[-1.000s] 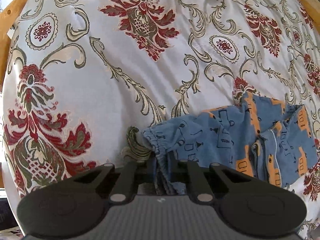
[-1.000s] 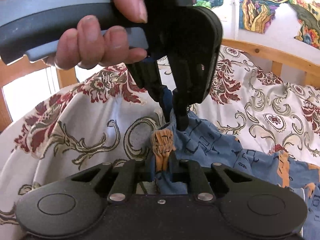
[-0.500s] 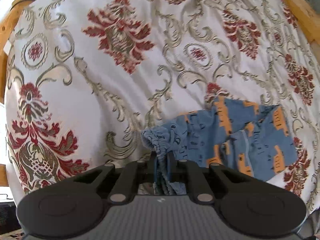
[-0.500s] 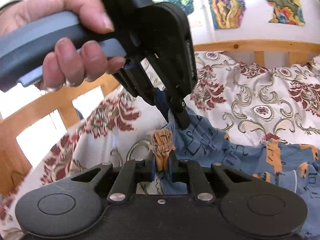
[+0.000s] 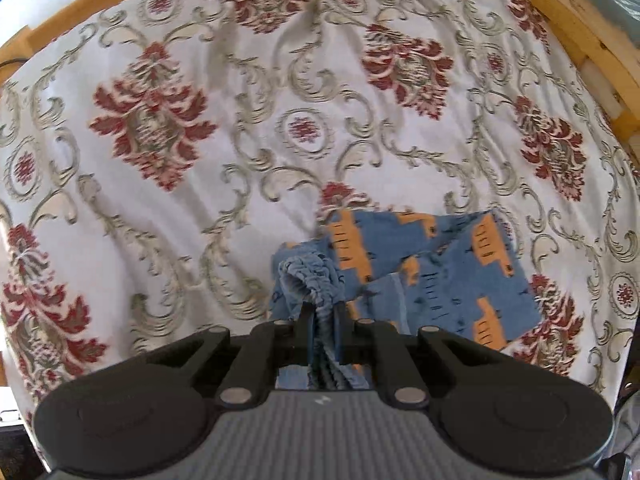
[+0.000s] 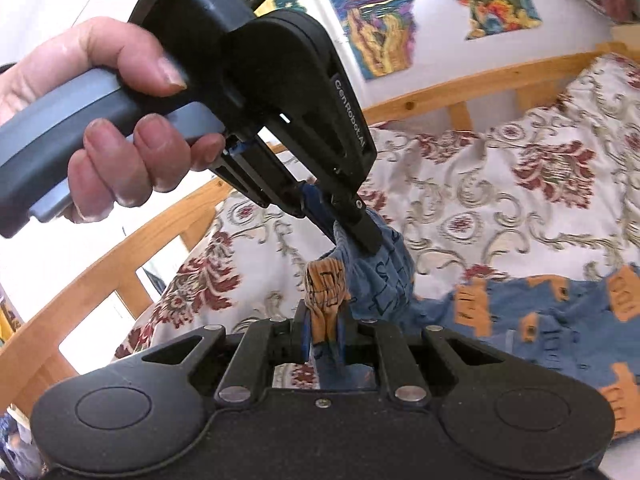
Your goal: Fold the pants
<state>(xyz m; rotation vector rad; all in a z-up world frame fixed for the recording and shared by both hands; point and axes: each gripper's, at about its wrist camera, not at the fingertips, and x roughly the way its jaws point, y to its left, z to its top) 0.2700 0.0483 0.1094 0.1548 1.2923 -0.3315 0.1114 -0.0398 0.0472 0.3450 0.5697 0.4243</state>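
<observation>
Small blue pants [image 5: 424, 280] with orange vehicle prints hang from both grippers above a patterned bedspread [image 5: 240, 140]. My left gripper [image 5: 323, 314] is shut on the gathered elastic waistband [image 5: 310, 276]. My right gripper [image 6: 322, 320] is shut on another bunch of the waistband [image 6: 324, 288], orange side out. In the right wrist view the left gripper [image 6: 358, 236] shows, held by a hand [image 6: 120, 120], pinching the blue cloth just above and beyond my right gripper. The pant legs [image 6: 560, 328] trail down to the right.
A wooden bed frame [image 6: 440, 96] runs around the bedspread; its rail [image 5: 580, 32] shows at the upper right in the left wrist view. Colourful pictures [image 6: 420, 8] hang on the white wall behind.
Both grippers have risen with the waistband. The pants have lifted off the bedspread and hang more bunched and folded under the left gripper. The bed looks farther below.
</observation>
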